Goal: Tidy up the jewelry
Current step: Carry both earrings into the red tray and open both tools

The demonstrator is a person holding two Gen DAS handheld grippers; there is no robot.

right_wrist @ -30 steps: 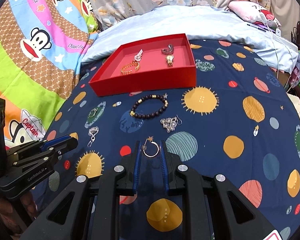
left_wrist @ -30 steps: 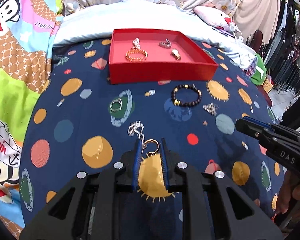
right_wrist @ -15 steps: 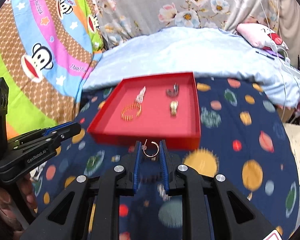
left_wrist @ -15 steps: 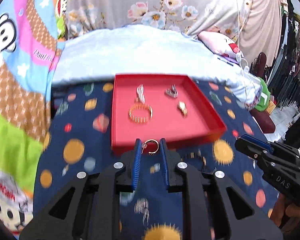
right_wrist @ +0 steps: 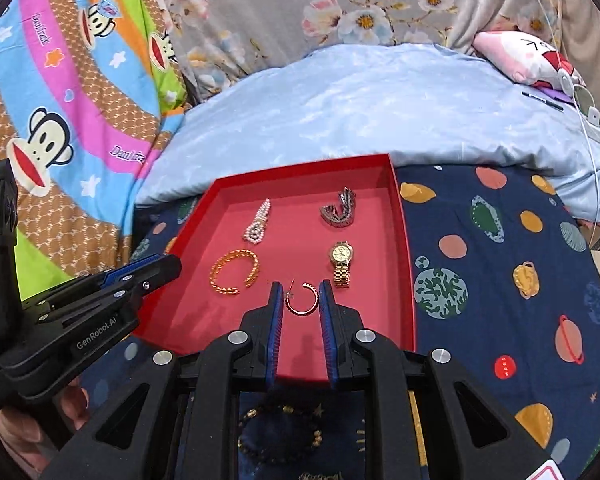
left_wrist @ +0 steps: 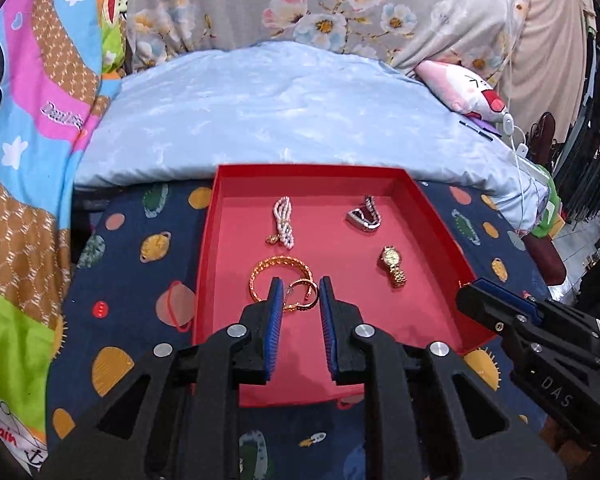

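a: what does the left hand-held gripper point(left_wrist: 299, 292) have?
b: its blue ribbed pads are clamped on a gold hoop earring point(left_wrist: 300, 295). it hangs over the shallow red cardboard tray point(left_wrist: 440, 224), just above the tray's near left part, overlapping the twisted gold bangle point(left_wrist: 278, 268) that lies on the tray floor.

a: and the right hand-held gripper point(right_wrist: 299, 295)?
b: pinched on a second gold hoop earring point(right_wrist: 302, 299), the open c-shaped one with a thin post. it sits over the tray's near middle, between the bangle point(right_wrist: 234, 276) and the gold metal wristwatch point(right_wrist: 342, 264).

a: what else is in the tray?
b: a white pearl strand point(left_wrist: 283, 222) at the far left and a dark silver-studded bracelet point(left_wrist: 364, 216) at the far right, with the watch just nearer than that bracelet.

a: where's the tray itself?
b: on a bed, on a navy planet-print bedspread point(right_wrist: 500, 280), with a pale blue quilt point(right_wrist: 360, 112) touching its far edge. a dark beaded bracelet point(right_wrist: 280, 432) lies on the bedspread nearer than the tray, partly hidden under the right gripper.
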